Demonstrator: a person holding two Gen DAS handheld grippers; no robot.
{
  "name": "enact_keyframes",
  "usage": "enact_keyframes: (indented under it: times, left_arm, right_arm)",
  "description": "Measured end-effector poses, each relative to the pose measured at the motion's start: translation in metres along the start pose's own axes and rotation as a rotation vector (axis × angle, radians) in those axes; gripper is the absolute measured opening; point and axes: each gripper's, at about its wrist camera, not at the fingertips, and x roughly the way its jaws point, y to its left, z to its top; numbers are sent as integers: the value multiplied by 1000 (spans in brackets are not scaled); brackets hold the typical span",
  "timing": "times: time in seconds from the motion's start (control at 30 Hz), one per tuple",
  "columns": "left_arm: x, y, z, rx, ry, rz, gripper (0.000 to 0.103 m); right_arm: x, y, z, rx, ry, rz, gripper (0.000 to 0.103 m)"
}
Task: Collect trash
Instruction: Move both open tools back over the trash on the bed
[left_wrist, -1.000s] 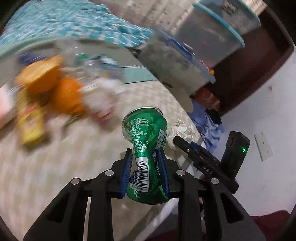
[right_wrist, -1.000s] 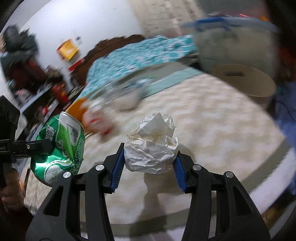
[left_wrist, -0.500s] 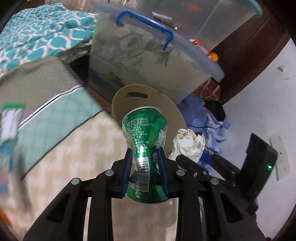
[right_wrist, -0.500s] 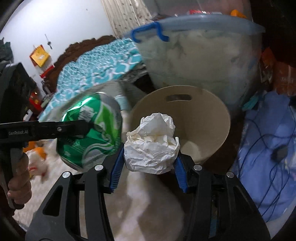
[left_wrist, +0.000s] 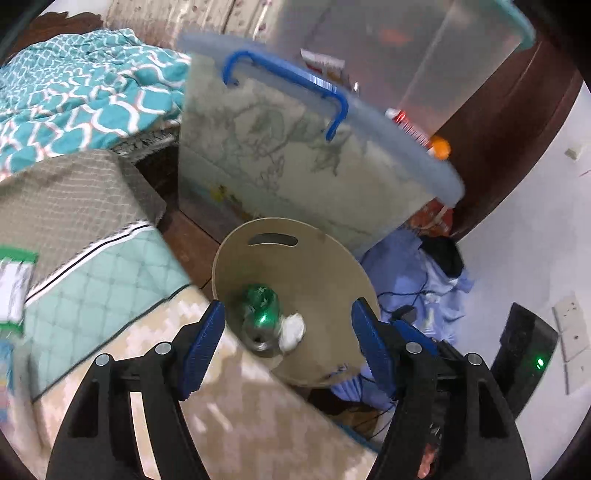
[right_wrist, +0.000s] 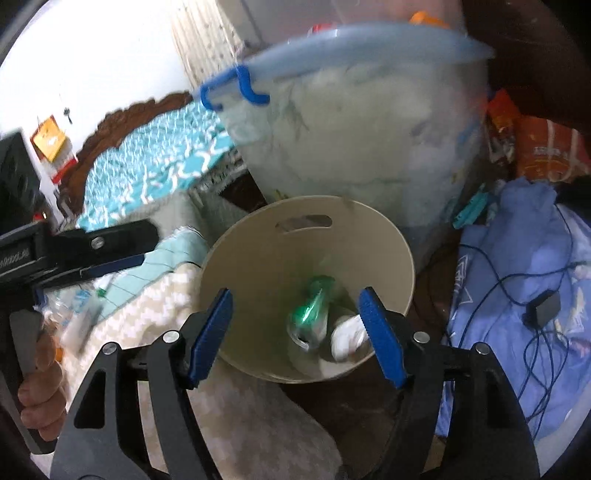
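A beige round bin (left_wrist: 317, 266) (right_wrist: 258, 251) with a slot handle stands on the floor beside the table's edge. Inside it, blurred, are a crushed green can (left_wrist: 260, 306) (right_wrist: 312, 314) and a white crumpled paper ball (left_wrist: 293, 328) (right_wrist: 345, 338). My left gripper (left_wrist: 288, 347) hangs over the bin with its jaws opening and nothing between the pads. My right gripper (right_wrist: 299, 334) is also above the bin, jaws opening, with nothing gripped. The left gripper's black finger (right_wrist: 107, 240) shows at the left of the right wrist view, with a hand (right_wrist: 40, 387) below it.
A large translucent storage tub (left_wrist: 295, 155) (right_wrist: 351, 140) with blue handles stands behind the bin. Blue cloth with cables (right_wrist: 517, 295) lies on the floor to the right. A cream patterned tablecloth (left_wrist: 236, 421) and a teal bedspread (left_wrist: 74, 96) lie to the left.
Both grippers swung from the table to above the bin. The left let go of the green can and the right let go of the paper ball; both items now lie in the bin.
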Motion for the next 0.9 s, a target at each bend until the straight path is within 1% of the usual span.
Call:
enact_keyframes:
  times: [0.1, 0.17, 0.23, 0.27, 0.3, 0.33, 0.37, 0.4, 0.5, 0.53, 0.57, 0.6, 0.67, 0.7, 0.8, 0.83, 0.87, 0.9]
  left_arm:
    - [-47, 5, -33, 33, -40, -12, 67]
    - [-71, 9, -57, 68, -42, 7, 67]
    - [-103, 21, -95, 114, -33, 42, 67]
    - [-114, 26, -109, 123, -31, 59, 67]
    - [-129, 36, -129, 129, -25, 86, 67]
    - [-144, 49, -150, 120, -13, 118, 67]
    - [-155, 59, -164, 106, -6, 139, 67]
    - [-174, 78, -187, 63, -1, 179, 67]
    - [-220, 125, -230, -50, -12, 293, 67]
    - [-233, 137, -238, -85, -24, 324, 67]
    - [-254, 156, -252, -144, -51, 381, 67]
    - [-266, 166, -259, -178, -72, 413, 67]
    - [-294, 192, -276, -269, -116, 486, 67]
    - [-310, 210, -288, -335, -140, 526, 67]
    - [-332, 239, -307, -434, -158, 572, 67]
    - [-336, 246, -313, -449, -162, 588, 66]
    - [-338, 245, -315, -438, -177, 587, 68]
    - [-341, 247, -317, -433, -180, 602, 68]
  right_arm:
    - [-21, 26, -16, -16, -16, 75, 72]
    - [-29, 50, -31, -36, -8, 129, 72]
    - [-30, 81, -54, -55, 33, 204, 72]
    - [-29, 97, -65, -63, 57, 243, 72]
    - [-28, 109, -74, -71, 77, 270, 72]
    - [-26, 127, -86, -84, 100, 304, 72]
    - [-26, 139, -94, -95, 114, 328, 72]
    - [-25, 158, -106, -116, 136, 362, 72]
    - [-23, 204, -137, -157, 186, 434, 72]
    - [-22, 220, -147, -164, 209, 465, 72]
    - [-21, 232, -155, -173, 227, 486, 71]
    - [-20, 249, -165, -197, 253, 508, 70]
    - [-20, 275, -181, -249, 289, 528, 63]
    - [-21, 290, -189, -266, 309, 554, 62]
    - [-21, 322, -206, -314, 365, 592, 53]
    - [-20, 332, -214, -336, 385, 595, 49]
    - [-21, 338, -220, -347, 398, 597, 44]
    - [-20, 346, -227, -360, 420, 599, 42]
